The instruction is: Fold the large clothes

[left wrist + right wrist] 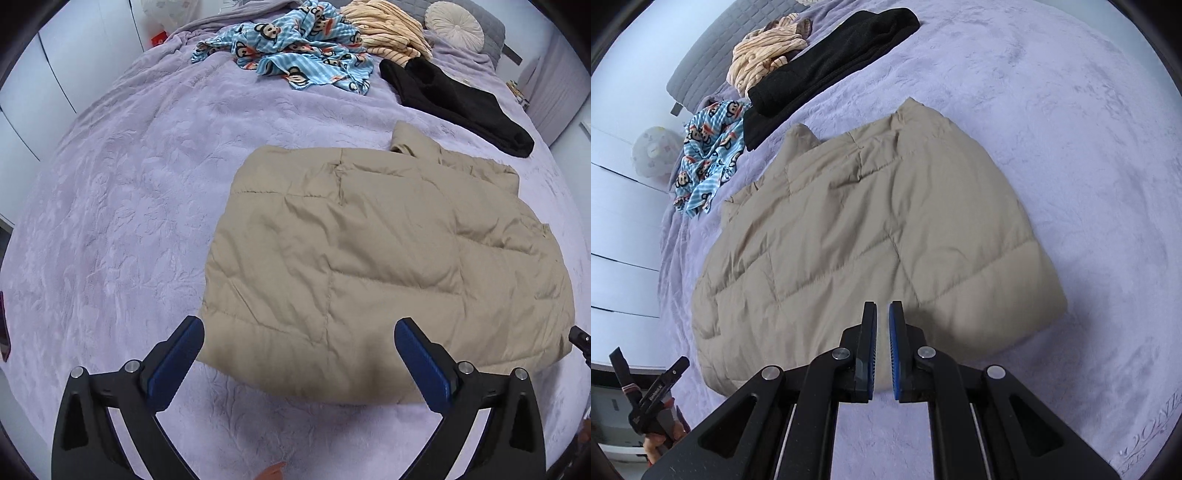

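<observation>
A beige quilted puffer jacket (373, 258) lies folded into a rough rectangle on the lilac bedspread (122, 206). It also shows in the right wrist view (871, 236). My left gripper (299, 328) is open and empty, held just above the jacket's near edge. My right gripper (882, 314) is nearly shut with a thin gap between the blue pads and holds nothing; it hovers over the jacket's near edge. The left gripper (650, 398) shows at the lower left of the right wrist view.
At the far end of the bed lie a blue cartoon-print garment (299, 48), a yellow striped garment (388, 29) and a black garment (454, 99). A round cushion (454, 26) rests by the grey headboard. White wardrobe doors (617, 236) stand beside the bed.
</observation>
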The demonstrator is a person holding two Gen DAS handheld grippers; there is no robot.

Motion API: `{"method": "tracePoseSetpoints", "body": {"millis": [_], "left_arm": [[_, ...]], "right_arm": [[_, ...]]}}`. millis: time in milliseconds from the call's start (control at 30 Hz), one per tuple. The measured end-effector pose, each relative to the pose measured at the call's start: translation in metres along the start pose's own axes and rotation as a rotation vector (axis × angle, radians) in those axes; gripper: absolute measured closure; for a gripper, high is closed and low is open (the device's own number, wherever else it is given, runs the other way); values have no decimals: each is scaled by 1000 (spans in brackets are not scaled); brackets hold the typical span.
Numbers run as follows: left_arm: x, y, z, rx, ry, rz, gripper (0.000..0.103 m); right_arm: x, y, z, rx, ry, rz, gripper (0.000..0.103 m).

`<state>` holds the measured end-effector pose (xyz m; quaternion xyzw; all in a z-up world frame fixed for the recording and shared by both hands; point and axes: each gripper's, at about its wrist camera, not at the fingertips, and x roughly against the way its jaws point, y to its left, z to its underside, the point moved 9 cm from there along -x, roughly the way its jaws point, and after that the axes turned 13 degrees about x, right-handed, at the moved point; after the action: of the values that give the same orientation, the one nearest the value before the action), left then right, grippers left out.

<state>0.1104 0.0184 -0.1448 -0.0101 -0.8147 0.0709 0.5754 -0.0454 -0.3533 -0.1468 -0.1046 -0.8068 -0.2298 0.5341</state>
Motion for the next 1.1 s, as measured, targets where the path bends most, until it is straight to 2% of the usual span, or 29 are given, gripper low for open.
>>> {"method": "tracePoseSetpoints", "body": {"millis": [100,167,233,267,433,467,533,567,900,1100], "left_arm": [[3,-3,15,-5,19,19,0],[-2,-4,26,2,44,28,0],[-7,-4,36,7,59,28,0],[-8,-4,39,10,60,28,0],[-23,-2,54,14,84,30,0],[-28,-3,58,8,99,32,0],[-37,-4,67,-4,118,28,0],[-41,-5,71,-8,122,29,0],[-51,-7,86,-7,144,43,0],[-46,15,75,94,113,47,0]], "right_arm": [[5,-1,19,-16,9,-11,93],[7,-2,31,-28,15,-15,83],[7,-5,41,-42,20,-14,55],[7,-7,46,-48,16,-12,49],[-5,-10,67,-67,36,-27,44],[-8,-10,71,-70,37,-35,40],[-14,-11,75,-70,35,-47,26],[-17,-11,77,-71,33,-54,23],[-34,-24,93,-204,34,-161,16],[-31,-20,90,-216,-3,-203,14]]}}
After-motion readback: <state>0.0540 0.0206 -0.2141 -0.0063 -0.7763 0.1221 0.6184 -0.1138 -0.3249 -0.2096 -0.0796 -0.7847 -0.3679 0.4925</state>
